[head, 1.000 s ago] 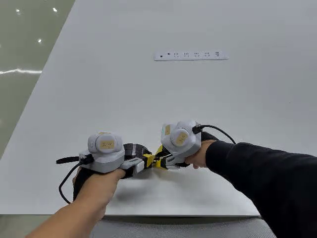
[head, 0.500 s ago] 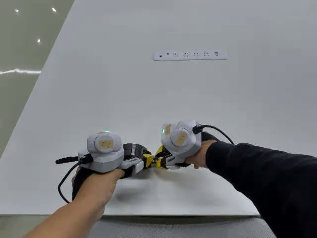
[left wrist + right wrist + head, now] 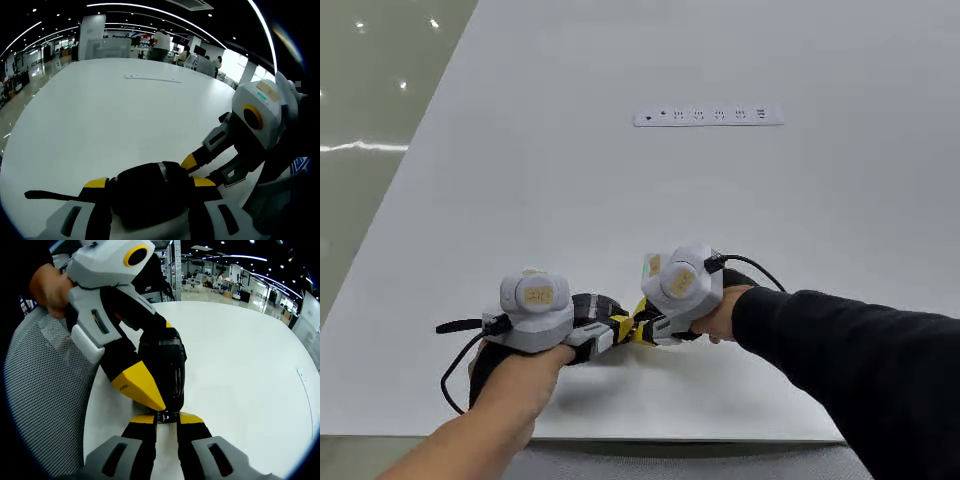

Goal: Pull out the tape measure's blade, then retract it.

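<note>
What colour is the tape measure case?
Black tape measure, clearest in the right gripper view.

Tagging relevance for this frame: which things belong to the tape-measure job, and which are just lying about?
In the job:
tape measure, gripped in the left claw
right claw, shut on what looks like the blade hook

Lying about:
power strip, far side of the white table
mesh chair at the table's near edge

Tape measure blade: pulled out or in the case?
In. The right gripper pinches the blade tip right against the tape measure case; no blade length shows between them.
</note>
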The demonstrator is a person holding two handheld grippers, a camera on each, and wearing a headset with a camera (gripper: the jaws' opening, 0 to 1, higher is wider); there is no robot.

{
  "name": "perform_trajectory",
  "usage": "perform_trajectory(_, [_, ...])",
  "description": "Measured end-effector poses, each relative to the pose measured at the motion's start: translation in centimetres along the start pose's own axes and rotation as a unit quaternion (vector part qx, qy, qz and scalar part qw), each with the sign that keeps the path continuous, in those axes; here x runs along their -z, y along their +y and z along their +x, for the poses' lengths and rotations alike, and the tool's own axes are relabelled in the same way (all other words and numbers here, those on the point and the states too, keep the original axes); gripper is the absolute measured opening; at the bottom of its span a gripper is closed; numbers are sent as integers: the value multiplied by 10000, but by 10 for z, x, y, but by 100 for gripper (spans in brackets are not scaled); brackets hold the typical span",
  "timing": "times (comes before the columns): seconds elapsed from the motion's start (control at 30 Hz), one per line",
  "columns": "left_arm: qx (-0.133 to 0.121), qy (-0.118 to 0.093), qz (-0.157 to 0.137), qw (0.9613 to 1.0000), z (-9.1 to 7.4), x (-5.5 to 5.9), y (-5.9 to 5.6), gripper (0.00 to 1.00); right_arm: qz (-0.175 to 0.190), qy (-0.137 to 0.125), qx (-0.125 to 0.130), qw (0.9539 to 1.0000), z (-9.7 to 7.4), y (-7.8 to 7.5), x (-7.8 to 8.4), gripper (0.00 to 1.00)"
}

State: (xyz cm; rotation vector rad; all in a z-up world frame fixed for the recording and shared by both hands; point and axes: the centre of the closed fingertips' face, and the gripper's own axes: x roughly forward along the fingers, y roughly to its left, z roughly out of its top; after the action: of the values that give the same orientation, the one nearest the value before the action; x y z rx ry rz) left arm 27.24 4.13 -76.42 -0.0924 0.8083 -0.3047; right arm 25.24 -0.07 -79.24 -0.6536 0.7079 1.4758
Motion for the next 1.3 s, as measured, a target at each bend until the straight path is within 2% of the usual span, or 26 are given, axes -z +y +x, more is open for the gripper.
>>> perform_trajectory(0.53, [25,-22,2,10000,-1,0,-1,59,11,25,25,10000,0,1,-1,12])
perform_trajectory(0.63, [0,-71,-10,10000,-1,0,-1,59,-74,69,50,9999,0,1,-1,12])
perform_trajectory(1.03, [-20,-128,-27,9999,0,-1,0,60,13,148,29,9999,0,-1,0,12])
perform_trajectory(1.3, [17,-136,-92,9999,-1,-2,0,60,18,129,107,9999,-2,-2,-1,14])
